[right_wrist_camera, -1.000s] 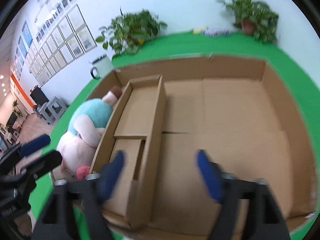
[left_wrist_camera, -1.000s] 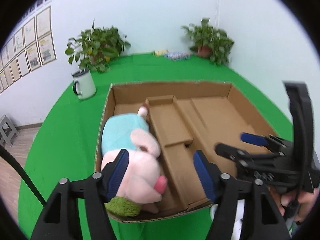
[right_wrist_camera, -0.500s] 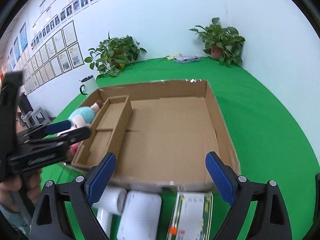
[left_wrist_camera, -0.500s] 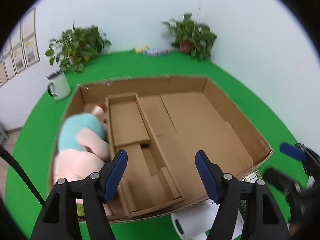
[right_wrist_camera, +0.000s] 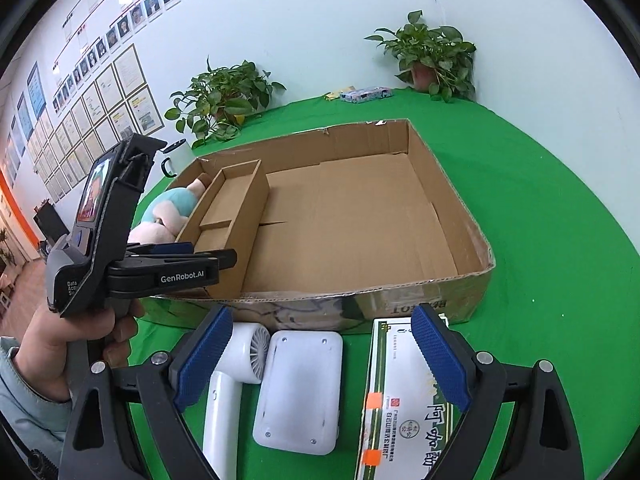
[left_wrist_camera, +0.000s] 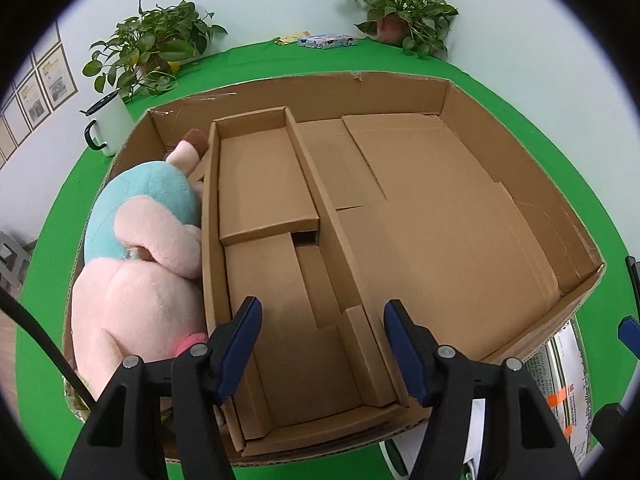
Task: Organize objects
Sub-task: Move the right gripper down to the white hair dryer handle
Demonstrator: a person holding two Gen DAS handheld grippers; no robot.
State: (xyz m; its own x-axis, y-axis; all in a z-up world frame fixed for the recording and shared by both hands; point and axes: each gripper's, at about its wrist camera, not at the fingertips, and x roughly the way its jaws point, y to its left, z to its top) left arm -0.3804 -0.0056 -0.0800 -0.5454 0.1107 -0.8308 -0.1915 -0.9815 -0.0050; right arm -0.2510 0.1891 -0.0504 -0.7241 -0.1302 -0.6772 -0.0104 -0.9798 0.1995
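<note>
A large cardboard box (left_wrist_camera: 520,128) (right_wrist_camera: 452,216) with a narrow inner divider tray (left_wrist_camera: 264,184) (right_wrist_camera: 236,208) sits on the green table. A pink and teal plush toy (left_wrist_camera: 144,248) (right_wrist_camera: 168,212) lies in its left compartment. My left gripper (left_wrist_camera: 320,340) is open and empty above the box's front edge; it also shows in the right wrist view (right_wrist_camera: 200,254). My right gripper (right_wrist_camera: 320,360) is open and empty above a white hair dryer (right_wrist_camera: 236,376), a white flat device (right_wrist_camera: 300,388) and a green and white carton (right_wrist_camera: 404,408) in front of the box.
A white mug (left_wrist_camera: 108,124) and a potted plant (left_wrist_camera: 156,48) stand at the back left. A second plant (left_wrist_camera: 404,8) and a small flat packet (left_wrist_camera: 326,40) are at the back. The carton's end shows at the right (left_wrist_camera: 564,376).
My left gripper has swung left and closer over the divider tray. My right gripper has pulled back and tilted down, so the items in front of the box fill its view.
</note>
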